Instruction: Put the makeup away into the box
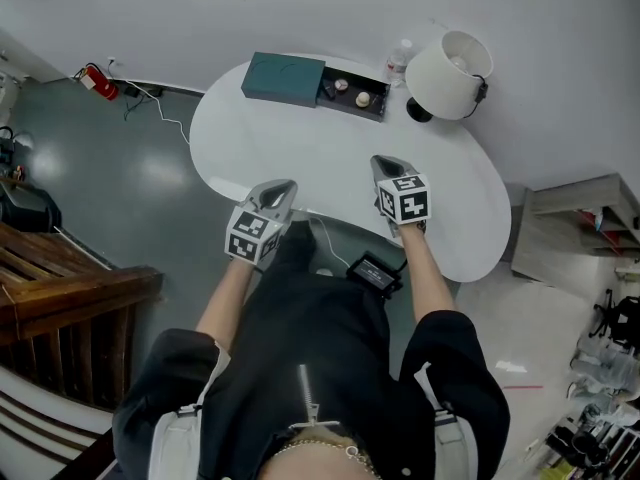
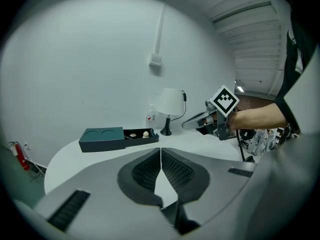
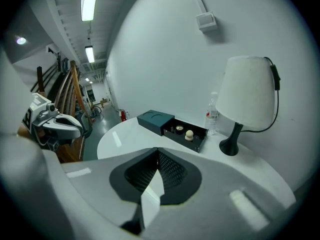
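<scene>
A dark teal box (image 1: 283, 77) lies at the far side of the white oval table (image 1: 300, 148). Its black drawer (image 1: 355, 98) is pulled out to the right and holds a few small makeup items, among them a beige round one (image 1: 363, 99). The box (image 2: 101, 138) and the beige item (image 2: 145, 133) also show in the left gripper view, and the drawer (image 3: 189, 134) in the right gripper view. My left gripper (image 1: 288, 185) hovers at the table's near edge, shut and empty. My right gripper (image 1: 383, 161) hangs over the near part of the table, shut with nothing in it. Both are well short of the box.
A white-shaded lamp (image 1: 448, 73) and a clear bottle (image 1: 399, 62) stand right of the drawer at the back. A black device with a cable (image 1: 373, 272) hangs by the table's front edge. Wooden rails (image 1: 60, 288) are at the left and shelving (image 1: 590, 218) at the right.
</scene>
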Motion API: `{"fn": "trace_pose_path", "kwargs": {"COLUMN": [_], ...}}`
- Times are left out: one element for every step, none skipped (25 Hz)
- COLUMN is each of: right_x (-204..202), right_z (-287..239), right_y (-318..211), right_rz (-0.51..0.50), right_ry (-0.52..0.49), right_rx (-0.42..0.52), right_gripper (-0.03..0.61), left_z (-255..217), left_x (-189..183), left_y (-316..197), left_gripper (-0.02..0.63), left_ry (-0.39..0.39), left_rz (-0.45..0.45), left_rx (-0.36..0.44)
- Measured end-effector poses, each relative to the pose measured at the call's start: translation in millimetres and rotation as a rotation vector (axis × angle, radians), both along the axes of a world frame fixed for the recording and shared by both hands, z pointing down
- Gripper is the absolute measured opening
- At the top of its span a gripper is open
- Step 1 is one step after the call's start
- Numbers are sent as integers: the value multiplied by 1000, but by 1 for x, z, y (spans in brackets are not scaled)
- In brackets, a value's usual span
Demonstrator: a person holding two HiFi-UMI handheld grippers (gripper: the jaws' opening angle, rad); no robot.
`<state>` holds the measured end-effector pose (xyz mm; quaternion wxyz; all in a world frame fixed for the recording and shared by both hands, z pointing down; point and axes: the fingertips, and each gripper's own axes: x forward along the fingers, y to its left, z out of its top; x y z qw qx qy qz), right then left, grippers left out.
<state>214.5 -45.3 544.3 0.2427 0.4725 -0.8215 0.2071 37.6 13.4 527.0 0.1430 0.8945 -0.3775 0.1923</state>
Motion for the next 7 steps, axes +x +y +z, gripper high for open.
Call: {"fn": "trace_pose_path", "kwargs": {"right_x": [-1,-1,-1,-1,0,1,2], "right_z": [-1,-1,-1,-1,-1,-1,-2], "right_y": [3,6,8,9,11,13,14], "right_rz": [0,0,-2,-3,-4,-4,-4], "right_ry": [-2,-3,-2,-1,-1,-1,0], "right_rx": [2,3,3,3,3,2,2], "right_gripper": [5,5,5,5,5,5,5], "left_z": [-1,-1,-2,-3,-4,-5,-6], "left_x": [1,2,3,4,6,9,11], "left_y": [2,4,6,7,9,10,12], "left_gripper": [14,14,14,14,14,14,14], "left_ry": [-1,-1,1,4,9,14,18], "left_rz": [1,2,3,2,1,0,0], "left_rx": [4,6,8,7,5,3,1]}}
